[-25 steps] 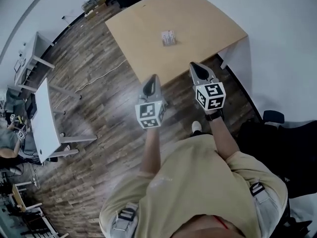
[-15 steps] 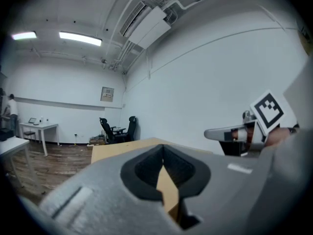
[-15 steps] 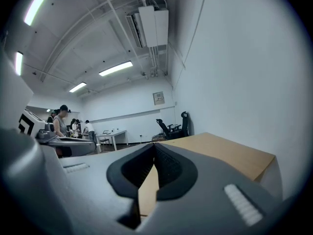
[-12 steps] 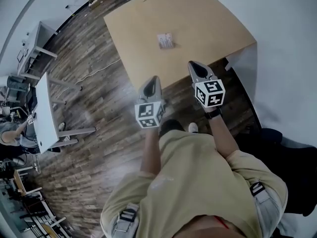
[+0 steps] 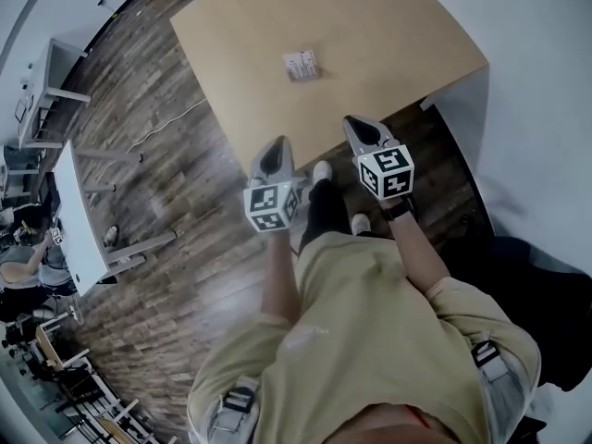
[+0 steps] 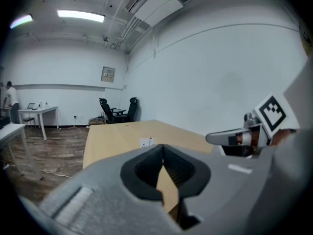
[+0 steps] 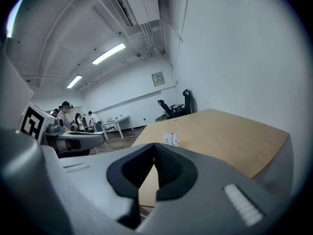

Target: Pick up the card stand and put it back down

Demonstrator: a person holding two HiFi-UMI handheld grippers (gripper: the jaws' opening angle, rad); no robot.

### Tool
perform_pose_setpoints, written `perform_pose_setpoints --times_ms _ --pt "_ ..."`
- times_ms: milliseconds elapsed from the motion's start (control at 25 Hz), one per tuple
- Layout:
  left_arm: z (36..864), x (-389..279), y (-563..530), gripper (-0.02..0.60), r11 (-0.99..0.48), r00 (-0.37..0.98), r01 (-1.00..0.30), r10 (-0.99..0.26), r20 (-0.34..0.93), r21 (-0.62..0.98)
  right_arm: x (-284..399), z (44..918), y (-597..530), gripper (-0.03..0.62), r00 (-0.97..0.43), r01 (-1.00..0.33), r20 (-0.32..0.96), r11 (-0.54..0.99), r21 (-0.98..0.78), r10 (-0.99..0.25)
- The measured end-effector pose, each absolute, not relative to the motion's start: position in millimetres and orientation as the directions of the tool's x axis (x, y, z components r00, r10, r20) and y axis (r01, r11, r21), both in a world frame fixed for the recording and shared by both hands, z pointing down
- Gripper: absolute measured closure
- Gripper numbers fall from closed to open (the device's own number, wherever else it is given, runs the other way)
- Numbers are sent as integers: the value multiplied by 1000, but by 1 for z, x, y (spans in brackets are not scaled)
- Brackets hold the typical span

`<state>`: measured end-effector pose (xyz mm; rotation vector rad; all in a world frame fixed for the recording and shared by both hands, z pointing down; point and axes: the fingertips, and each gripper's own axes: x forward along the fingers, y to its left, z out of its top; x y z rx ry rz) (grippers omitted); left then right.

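The card stand [image 5: 301,65], a small white upright card holder, sits alone on the light wooden table [image 5: 388,26]. It also shows in the left gripper view as the card stand [image 6: 147,142] and in the right gripper view as the card stand [image 7: 171,139], well ahead of both jaws. My left gripper [image 5: 275,146] is shut and empty, held over the floor just short of the table's near edge. My right gripper [image 5: 355,124] is also shut and empty, at the near edge. Both point towards the stand and touch nothing.
White desks [image 5: 79,215] stand at the left on the wooden floor, with a seated person [image 5: 18,271] beyond them. A thin cable [image 5: 176,118] lies on the floor left of the table. A white wall [image 5: 536,109] runs along the right. Office chairs [image 6: 117,112] stand behind the table.
The person has stepped forward, so the table and card stand have come closer. Both grippers stay shut, side by side, and now reach the table's near edge.
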<state>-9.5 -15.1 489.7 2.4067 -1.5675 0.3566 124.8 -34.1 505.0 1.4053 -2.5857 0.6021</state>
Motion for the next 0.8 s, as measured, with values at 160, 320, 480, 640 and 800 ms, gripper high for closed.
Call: perform_pose_setpoints --times_ms 160,320,480,640,800 --pt "503 -18 -60 578 -407 412 -909 -834 366 95 114 517 -67 589 -560 -828 347 487 -279 -753" --pt "530 -27 -105 537 -431 433 -896 -799 416 104 107 541 -107 589 -552 -833 392 465 -300 -736" --pt "557 -41 -145 503 -463 469 -876 -752 463 136 97 562 -138 589 -547 -836 426 445 -321 -721" --pt "576 -48 -182 469 -510 509 -848 -706 493 145 96 580 -162 589 -530 -847 458 413 -336 -714" --pt "606 -43 -209 442 -622 573 -773 -601 556 125 99 598 -182 589 -502 -863 487 371 -344 -715"
